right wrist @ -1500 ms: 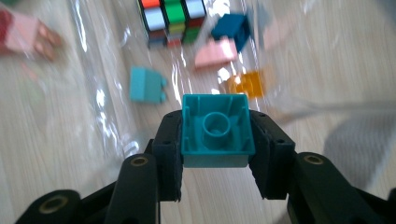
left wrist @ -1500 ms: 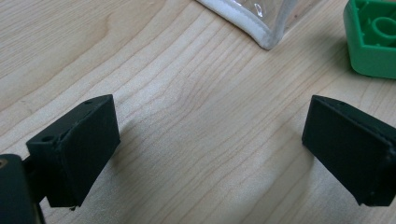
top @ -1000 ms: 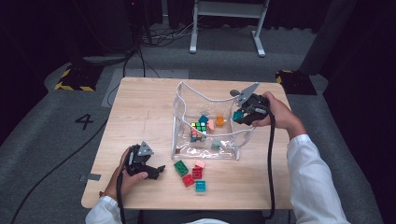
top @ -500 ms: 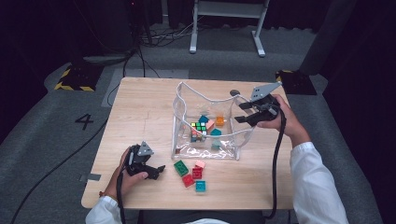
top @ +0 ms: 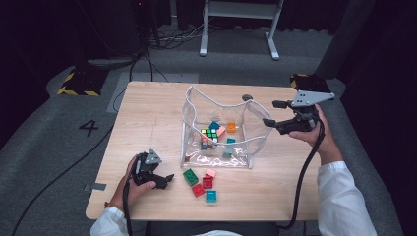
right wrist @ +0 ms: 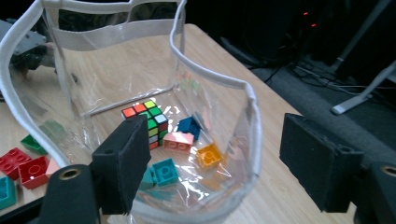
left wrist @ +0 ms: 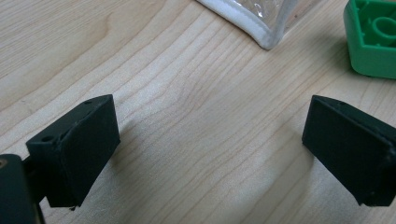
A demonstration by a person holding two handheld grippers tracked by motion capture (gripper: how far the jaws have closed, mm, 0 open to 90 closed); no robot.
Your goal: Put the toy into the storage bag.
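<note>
Both pairs of jaws stand wide with nothing between them. The right gripper (top: 275, 114) hangs above the worktop (top: 147, 118) at about 3 o'clock, just beside the right wall of the clear bag (top: 251, 129), held by a hand (top: 314, 133) in a white sleeve. In the right gripper view its jaws straddle the near rim of the bag (right wrist: 250, 107), one jaw over the inside and one outside, neither touching it as far as can be told.

The bag stands open near the worktop's middle. Inside it lie a puzzle cube (right wrist: 148, 120), a blue brick (right wrist: 189, 126), a pink brick (right wrist: 177, 140), an orange brick (right wrist: 208, 155) and a teal brick (right wrist: 164, 171).

The left gripper (top: 164, 181) rests low at about 7 o'clock, pointing toward the loose bricks in front of the bag. In the left gripper view its jaws frame bare wood, with the bag's corner at 12 o'clock and a green brick (left wrist: 373, 39) at 2 o'clock, well clear of either jaw.

On the worktop at 6 o'clock, just in front of the bag, sit that green brick (top: 190, 176), two red bricks (top: 202, 186), a pink one (top: 211, 172) and a teal one (top: 211, 196), close together.
</note>
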